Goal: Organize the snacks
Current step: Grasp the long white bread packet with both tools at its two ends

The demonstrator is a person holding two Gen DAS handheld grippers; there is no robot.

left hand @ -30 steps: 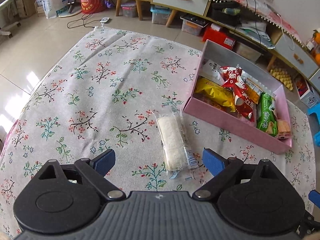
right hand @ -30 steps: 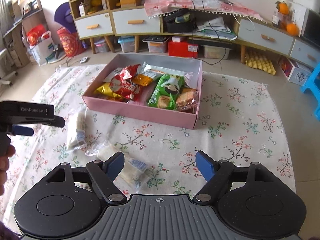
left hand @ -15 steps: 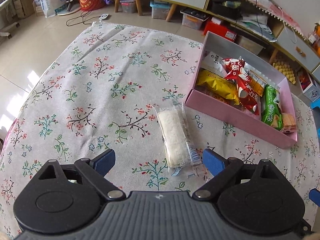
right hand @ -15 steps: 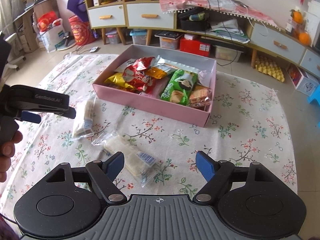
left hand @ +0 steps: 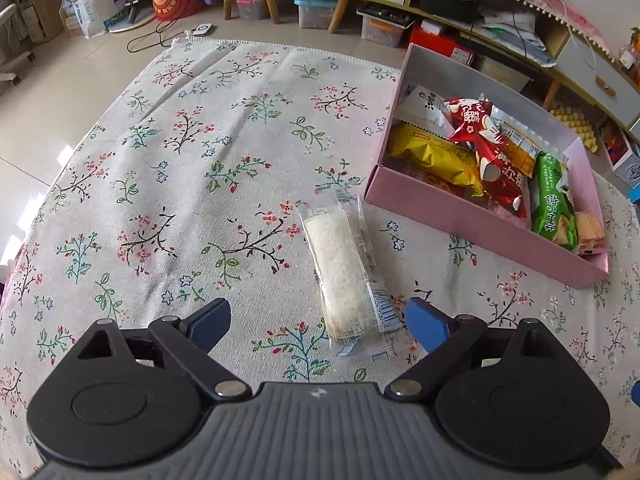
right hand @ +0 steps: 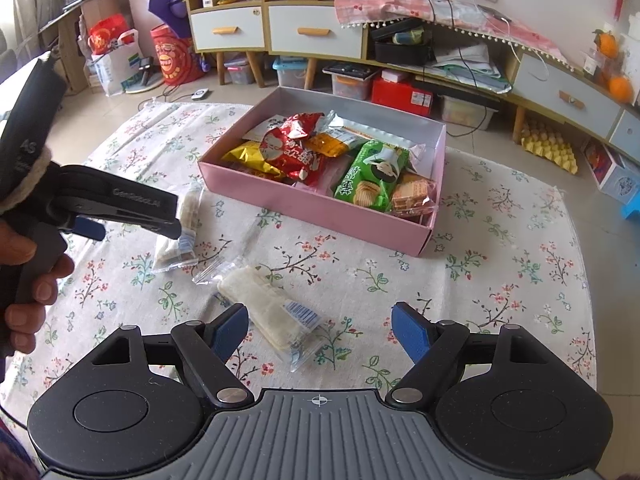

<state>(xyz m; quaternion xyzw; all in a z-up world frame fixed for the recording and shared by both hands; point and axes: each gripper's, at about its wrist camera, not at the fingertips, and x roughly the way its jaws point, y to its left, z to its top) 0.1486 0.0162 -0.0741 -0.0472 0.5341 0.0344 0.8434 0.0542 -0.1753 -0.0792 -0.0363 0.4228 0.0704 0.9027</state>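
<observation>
On the floral cloth lie two white snack bars in clear wrappers. One bar (left hand: 344,276) lies just ahead of my left gripper (left hand: 319,325), which is open; its near end reaches between the blue fingertips, closer to the right one. The other bar (right hand: 272,312) lies in front of my right gripper (right hand: 320,334), also open, beside its left fingertip (right hand: 230,332). In the right wrist view the left gripper (right hand: 168,220) hangs over the first bar (right hand: 182,236), held by a hand. A pink box (right hand: 320,212) (left hand: 460,220) holds several snack packets.
The cloth (left hand: 180,160) covers a low surface with tiled floor around it. Cabinets with drawers (right hand: 316,32), storage bins and a red box (right hand: 402,96) stand behind the pink box. Bags (right hand: 116,56) sit at the far left.
The right wrist view has rolled slightly, and its white bar now sits further in between the fingers. The left gripper has edged nearer over its own bar. Both stay open.
</observation>
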